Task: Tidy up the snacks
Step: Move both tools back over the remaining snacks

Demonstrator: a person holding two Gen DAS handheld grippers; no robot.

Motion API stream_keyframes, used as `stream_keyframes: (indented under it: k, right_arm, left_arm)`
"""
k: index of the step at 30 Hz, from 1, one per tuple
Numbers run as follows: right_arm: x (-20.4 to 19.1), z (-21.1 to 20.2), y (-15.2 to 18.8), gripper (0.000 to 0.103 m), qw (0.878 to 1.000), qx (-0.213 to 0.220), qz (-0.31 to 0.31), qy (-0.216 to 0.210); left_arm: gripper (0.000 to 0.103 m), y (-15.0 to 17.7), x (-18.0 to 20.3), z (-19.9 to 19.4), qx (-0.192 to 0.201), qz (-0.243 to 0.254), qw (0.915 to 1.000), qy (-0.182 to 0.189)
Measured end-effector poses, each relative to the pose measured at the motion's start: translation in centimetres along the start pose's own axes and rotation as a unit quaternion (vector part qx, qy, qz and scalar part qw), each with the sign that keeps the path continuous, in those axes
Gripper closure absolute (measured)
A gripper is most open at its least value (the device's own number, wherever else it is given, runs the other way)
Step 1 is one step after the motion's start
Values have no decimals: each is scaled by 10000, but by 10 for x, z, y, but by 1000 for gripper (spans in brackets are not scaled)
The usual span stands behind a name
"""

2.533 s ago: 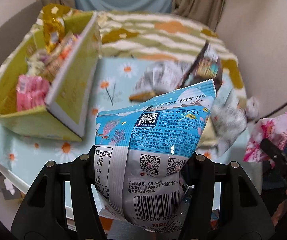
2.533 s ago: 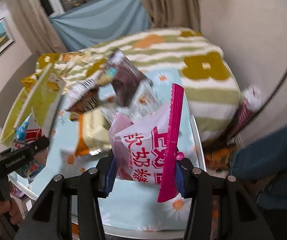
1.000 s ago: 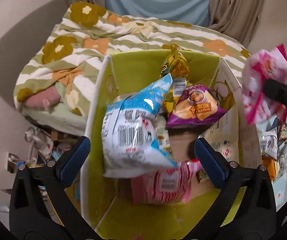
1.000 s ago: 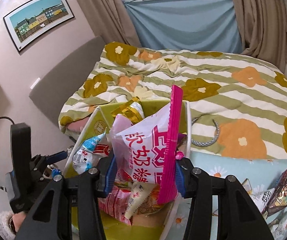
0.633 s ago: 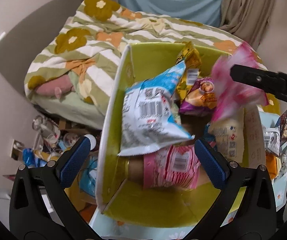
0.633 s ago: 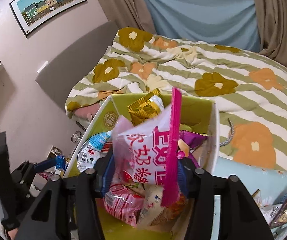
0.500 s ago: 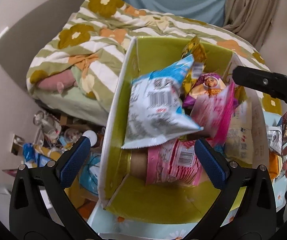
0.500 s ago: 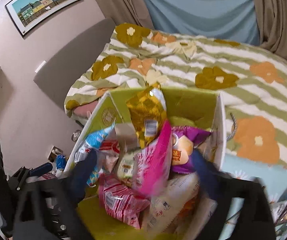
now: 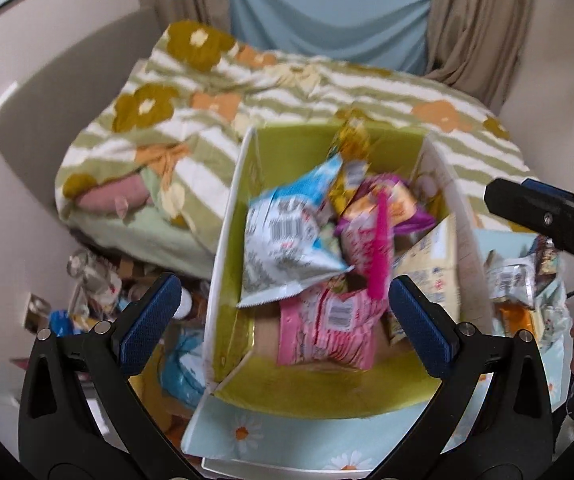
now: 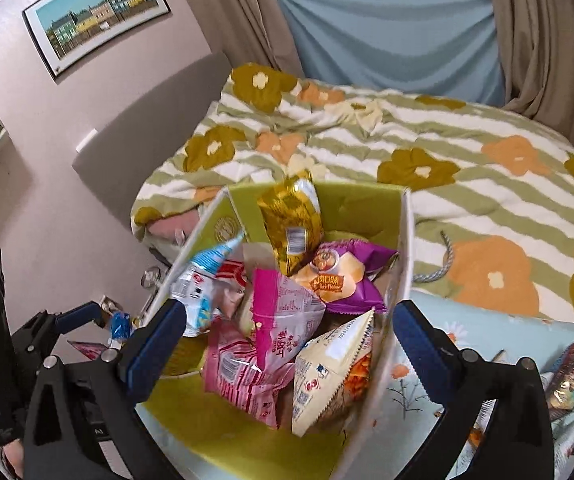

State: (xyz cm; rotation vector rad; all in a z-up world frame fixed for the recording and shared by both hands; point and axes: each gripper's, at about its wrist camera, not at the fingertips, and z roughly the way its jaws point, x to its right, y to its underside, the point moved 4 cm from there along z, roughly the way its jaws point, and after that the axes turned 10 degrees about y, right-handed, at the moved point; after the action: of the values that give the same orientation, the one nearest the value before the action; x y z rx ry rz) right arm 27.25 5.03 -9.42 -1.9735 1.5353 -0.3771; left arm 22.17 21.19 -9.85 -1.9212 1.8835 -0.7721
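Two grippers hang over a green box (image 10: 367, 208) of snacks that stands on a worktop (image 10: 487, 340) with a daisy-print cover. The right gripper (image 10: 289, 340) has just been opening: its jaws stand wide apart with nothing between the pads, and the pink bag (image 10: 283, 320) lies loose in the box below them, on top of the pile. The left gripper (image 9: 283, 326) also has its jaws spread wide and grips nothing. Inside the box, a blue-and-white bag (image 9: 287, 236) leans against the left wall, a gold bag (image 10: 291, 224) stands toward the far wall, a purple bag (image 10: 343, 276) lies just right of the pink one, and a cream bag (image 10: 327, 376) sits toward the near right corner. To the right of the box, more snacks (image 9: 523, 276) lie loose on the worktop. Beyond the box is a bed (image 10: 467, 152) with a flowered, striped cover.
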Motion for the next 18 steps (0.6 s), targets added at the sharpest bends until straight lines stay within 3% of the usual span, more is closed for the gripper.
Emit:
stream_keyframes:
  k: [7,13,18]
  right_arm:
    - [24,-64,3,0,9969,535,311,485]
    - [69,-110,26,0,9873,770,694,1201]
    - [122,-140,52,0,9805,804,1066,1440]
  left_arm:
    - [0,-18,47,-17,229,570,9966,546]
    - [0,-15,117,-8,138,1107,9876,1104]
    - [0,4,174,5,-144,1317,9808,1429]
